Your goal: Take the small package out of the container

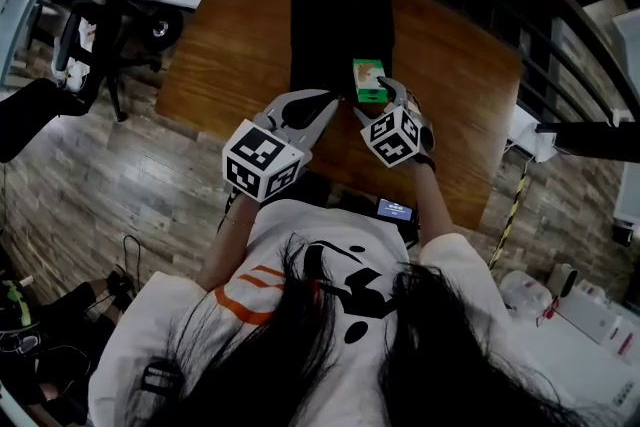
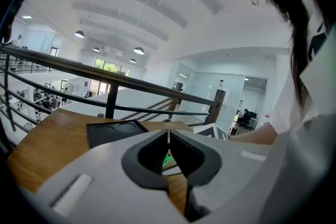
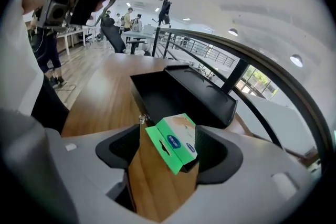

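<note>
You have no legible text in view: the green box (image 3: 178, 124) carries a blue oval label (image 3: 175, 142), but its print is too small to read.

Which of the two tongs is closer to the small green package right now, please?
Right. The right tongs are shut on the green package, at the black container's near edge. The left tongs are shut and empty, just to the package's left, not touching it.

One package (image 1: 368, 80), one container (image 1: 330, 25), one table (image 1: 230, 45), two grippers: left gripper (image 1: 330, 101), right gripper (image 1: 380, 95).
</note>
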`<move>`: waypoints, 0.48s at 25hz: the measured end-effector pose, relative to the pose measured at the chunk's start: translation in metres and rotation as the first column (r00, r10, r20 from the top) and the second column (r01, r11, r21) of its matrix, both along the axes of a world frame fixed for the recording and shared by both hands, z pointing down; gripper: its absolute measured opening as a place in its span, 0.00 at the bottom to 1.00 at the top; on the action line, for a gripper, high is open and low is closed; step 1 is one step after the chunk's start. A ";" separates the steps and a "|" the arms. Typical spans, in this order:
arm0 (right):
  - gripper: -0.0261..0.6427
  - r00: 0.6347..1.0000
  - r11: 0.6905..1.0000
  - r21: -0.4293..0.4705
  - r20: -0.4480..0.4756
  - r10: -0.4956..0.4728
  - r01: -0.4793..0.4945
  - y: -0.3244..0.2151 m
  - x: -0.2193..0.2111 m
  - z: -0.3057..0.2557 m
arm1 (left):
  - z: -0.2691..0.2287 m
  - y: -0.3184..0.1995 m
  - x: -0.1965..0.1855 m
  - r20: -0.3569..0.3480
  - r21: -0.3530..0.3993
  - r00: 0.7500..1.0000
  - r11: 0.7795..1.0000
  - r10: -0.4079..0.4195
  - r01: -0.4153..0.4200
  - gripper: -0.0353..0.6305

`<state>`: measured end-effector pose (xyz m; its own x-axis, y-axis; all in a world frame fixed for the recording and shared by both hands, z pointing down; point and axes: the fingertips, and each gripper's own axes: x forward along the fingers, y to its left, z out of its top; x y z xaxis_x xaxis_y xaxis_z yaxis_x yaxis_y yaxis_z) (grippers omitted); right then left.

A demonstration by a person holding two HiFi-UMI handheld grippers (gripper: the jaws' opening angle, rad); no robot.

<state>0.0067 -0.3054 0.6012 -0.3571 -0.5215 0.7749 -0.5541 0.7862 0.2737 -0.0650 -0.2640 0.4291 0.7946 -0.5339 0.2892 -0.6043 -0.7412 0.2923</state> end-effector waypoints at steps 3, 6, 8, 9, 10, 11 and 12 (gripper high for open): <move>0.54 0.997 1.000 -0.019 -0.069 -0.018 0.017 -0.004 0.004 0.017 | 0.000 -0.004 -0.003 -0.003 0.002 1.000 1.000 -0.005 0.005 0.05; 0.56 0.996 1.000 -0.027 -0.092 -0.007 0.005 -0.008 0.005 0.024 | -0.002 -0.009 -0.006 -0.006 0.001 1.000 1.000 -0.011 0.011 0.05; 0.55 0.993 1.000 -0.011 -0.116 0.005 -0.006 -0.012 0.007 0.024 | -0.003 -0.011 -0.008 -0.005 0.000 1.000 1.000 -0.013 0.013 0.06; 0.53 0.991 1.000 0.005 -0.135 0.013 -0.013 -0.014 0.009 0.023 | -0.002 -0.011 -0.008 -0.005 -0.001 1.000 1.000 -0.014 0.014 0.05; 0.47 0.988 1.000 0.022 -0.155 0.020 -0.017 -0.016 0.011 0.023 | -0.002 -0.012 -0.009 -0.005 -0.002 1.000 1.000 -0.015 0.015 0.06; 0.46 0.985 0.999 0.033 -0.172 0.024 -0.018 -0.017 0.013 0.022 | -0.001 -0.012 -0.010 -0.005 -0.002 1.000 1.000 -0.016 0.016 0.05; 0.46 0.983 0.999 0.038 -0.182 0.024 -0.017 -0.017 0.014 0.022 | -0.001 -0.012 -0.010 -0.006 -0.002 1.000 1.000 -0.015 0.015 0.06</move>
